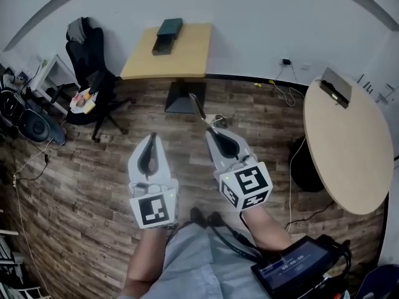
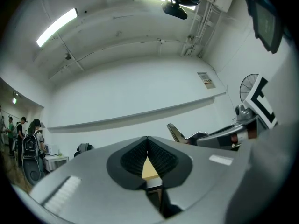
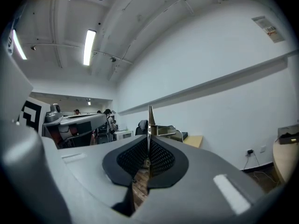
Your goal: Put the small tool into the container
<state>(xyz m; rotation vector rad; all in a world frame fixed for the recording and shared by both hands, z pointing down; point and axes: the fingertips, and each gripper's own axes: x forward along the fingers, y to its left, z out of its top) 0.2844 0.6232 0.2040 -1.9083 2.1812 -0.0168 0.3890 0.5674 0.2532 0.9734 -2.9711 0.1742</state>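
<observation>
Your right gripper (image 3: 148, 141) had its jaws pressed together on the small tool (image 3: 150, 120), a thin metal blade clamped edge-on between the black pads. The blade stood out past the jaw tips, with a bent metal part just beyond them. From the head view, the right gripper (image 1: 211, 131) was held in the air and the small tool (image 1: 201, 109) reached forward and slightly left from its tips, over the wooden floor (image 1: 81, 179).

Your left gripper (image 2: 147, 141) had its jaws closed tip to tip with nothing between them. Only a sliver of tan table top showed through the gap behind the pads. In the head view the left gripper (image 1: 151, 136) sat just beside the right one, both pointing away from you, apart and not touching. The small tool (image 2: 175, 132) also showed at the right of the left gripper view.

The container (image 1: 168, 31), dark green, lay on the square table (image 1: 187, 61), near its far edge and toward the middle. It was well apart from the tool and ahead of both grippers. An office chair (image 1: 93, 73) stood left of that table. A round table (image 1: 349, 148) stood at your right, with a flat device (image 1: 335, 86) at its far edge. A small screen unit (image 1: 299, 270) hung low at your right side.
</observation>
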